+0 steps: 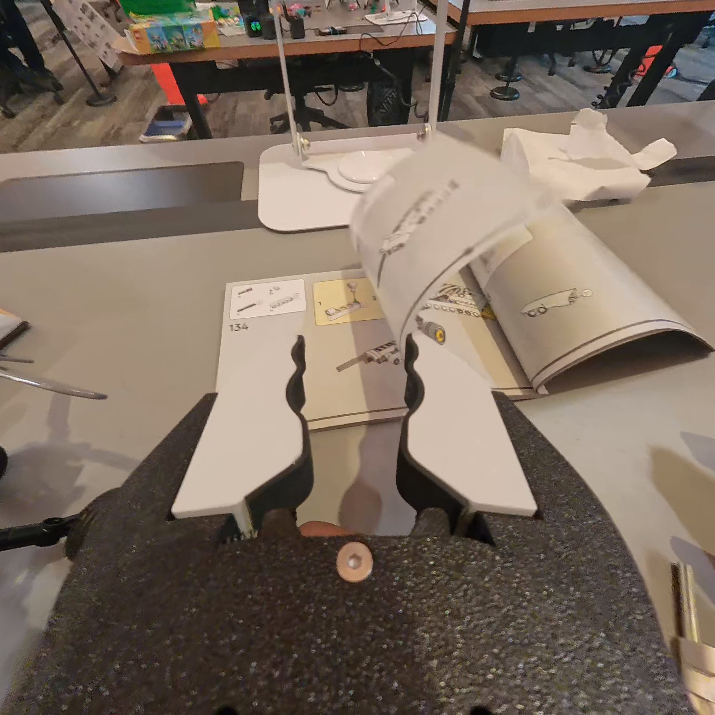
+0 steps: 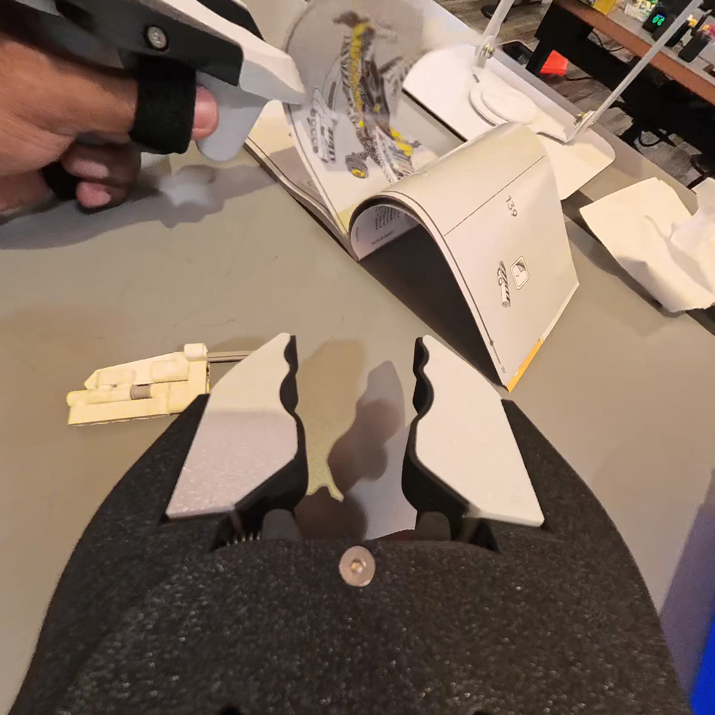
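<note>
On the grey table (image 1: 116, 309) lies an open booklet (image 1: 580, 329) with pictures of building steps. Its right half bulges up in a hump. Its left half lies flat.

One page (image 1: 433, 240) stands up in the air and curls over. It looks blurry. The left tongs (image 1: 354, 340) are right at this page. Their two fingers stand apart, and nothing is pinched between them. Through the gap you can see the flat left half of the booklet. The bottom edge of the curled page meets the tip of the finger on the right side (image 1: 416, 348). I cannot tell if the page leans on that tip or only passes close by it. From the other side you can see a hand (image 2: 58, 116) holding these tongs, with the front tip up against the page.

The right tongs (image 2: 356, 340) are well apart from the page. Their fingers are apart too, and only bare table shows between them. They hold nothing. Just beside their left finger lies a small white brick model (image 2: 139, 387) with a thin grey rod sticking out. The corner of the booklet is near their right finger.

Behind the booklet stands the flat white foot of a lamp (image 1: 301, 193). A crumpled white paper towel (image 1: 572, 166) lies to the right of it.
</note>
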### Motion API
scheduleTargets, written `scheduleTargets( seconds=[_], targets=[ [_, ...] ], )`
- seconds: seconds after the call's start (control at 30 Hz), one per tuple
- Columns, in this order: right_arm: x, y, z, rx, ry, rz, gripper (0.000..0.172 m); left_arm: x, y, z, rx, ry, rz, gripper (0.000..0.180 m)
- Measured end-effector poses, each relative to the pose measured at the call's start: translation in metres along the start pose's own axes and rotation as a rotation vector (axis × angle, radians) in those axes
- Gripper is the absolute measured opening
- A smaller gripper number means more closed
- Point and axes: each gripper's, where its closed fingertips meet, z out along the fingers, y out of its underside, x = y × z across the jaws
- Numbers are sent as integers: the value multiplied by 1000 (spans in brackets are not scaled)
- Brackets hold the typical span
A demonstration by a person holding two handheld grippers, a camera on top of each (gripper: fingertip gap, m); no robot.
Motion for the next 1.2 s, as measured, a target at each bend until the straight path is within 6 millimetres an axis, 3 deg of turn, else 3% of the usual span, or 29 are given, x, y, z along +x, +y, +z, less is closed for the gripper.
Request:
scheduleTargets(
  seconds=[0.27, 0.6, 0.9, 1.03, 1.2],
  targets=[
    [0, 2, 1, -11, -22, 20, 56, 8, 1, -6, 13, 55, -5, 72],
    [-2, 4, 2, -27, -42, 15, 55, 22, 8, -13, -15, 129, 2, 75],
    [-3, 4, 3, -31, -49, 16, 55, 41, 19, -39, -38, 215, -41, 77],
    [-3, 4, 3, -32, -57, 19, 55, 59, 18, -52, -4, 282, -5, 77],
    [-7, 4, 2, -26, -92, 18, 55, 101, 17, -71, 86, 494, 133, 77]
  ],
)
